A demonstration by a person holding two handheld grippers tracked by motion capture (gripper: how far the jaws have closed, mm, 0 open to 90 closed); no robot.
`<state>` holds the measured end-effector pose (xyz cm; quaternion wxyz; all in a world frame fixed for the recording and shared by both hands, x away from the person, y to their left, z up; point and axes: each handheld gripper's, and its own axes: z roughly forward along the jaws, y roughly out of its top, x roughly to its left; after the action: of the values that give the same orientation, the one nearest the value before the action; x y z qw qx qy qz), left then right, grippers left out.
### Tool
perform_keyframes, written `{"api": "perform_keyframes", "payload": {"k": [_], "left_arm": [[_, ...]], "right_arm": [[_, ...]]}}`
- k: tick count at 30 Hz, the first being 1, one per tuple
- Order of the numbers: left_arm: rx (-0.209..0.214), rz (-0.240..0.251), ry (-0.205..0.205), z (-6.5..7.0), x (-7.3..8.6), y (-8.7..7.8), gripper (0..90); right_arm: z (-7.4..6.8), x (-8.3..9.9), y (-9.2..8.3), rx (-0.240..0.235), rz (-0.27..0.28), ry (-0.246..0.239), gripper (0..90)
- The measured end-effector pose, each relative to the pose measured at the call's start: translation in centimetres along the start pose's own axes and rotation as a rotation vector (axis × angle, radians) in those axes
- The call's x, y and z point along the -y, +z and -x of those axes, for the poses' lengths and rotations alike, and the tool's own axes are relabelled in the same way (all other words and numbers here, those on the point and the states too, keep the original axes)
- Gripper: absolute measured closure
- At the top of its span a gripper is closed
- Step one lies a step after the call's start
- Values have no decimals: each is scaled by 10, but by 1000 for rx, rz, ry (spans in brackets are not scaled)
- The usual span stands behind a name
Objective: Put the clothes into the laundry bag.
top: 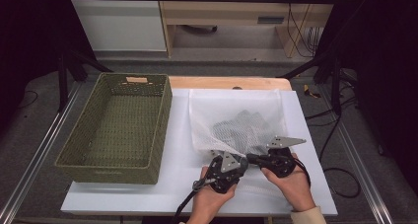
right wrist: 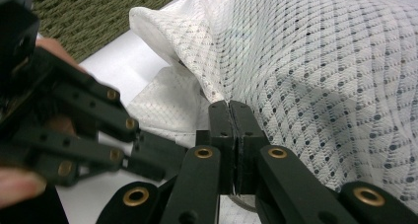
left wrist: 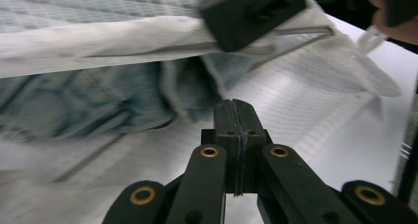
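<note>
Both grippers meet at the near edge of the mesh laundry bag (top: 236, 123): right gripper (right wrist: 230, 108) has jaws shut, seemingly pinching the bag's edge; left gripper (left wrist: 236, 108) shut w/ nothing between. Bag lies on desk (top: 177, 135) right of the woven basket (top: 118, 128), grey garment (top: 246, 128) inside. Prob light, floppy, snag-prone; best held at hem by the opening
</note>
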<state>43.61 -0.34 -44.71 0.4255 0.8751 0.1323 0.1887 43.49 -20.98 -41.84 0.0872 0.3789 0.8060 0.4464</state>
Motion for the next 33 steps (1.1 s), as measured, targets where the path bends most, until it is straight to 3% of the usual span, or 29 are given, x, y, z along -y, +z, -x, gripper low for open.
{"api": "perform_keyframes", "payload": {"k": [4, 13, 17, 22, 33], "left_arm": [[6, -9, -3, 1, -3, 11, 900], [-13, -45, -3, -13, -1, 32, 900], [-54, -74, 18, -21, 0, 34, 900], [-63, -82, -11, -36, 6, 36, 900], [-98, -97, 0, -43, 2, 45, 900]], "right_arm": [[0, 0, -1, 0, -1, -1, 895], [1, 2, -1, -1, -15, 2, 895], [0, 2, 0, -1, -23, -4, 895], [-3, 1, 1, -3, -27, -11, 895], [-3, 2, 1, -1, -37, -5, 895]]}}
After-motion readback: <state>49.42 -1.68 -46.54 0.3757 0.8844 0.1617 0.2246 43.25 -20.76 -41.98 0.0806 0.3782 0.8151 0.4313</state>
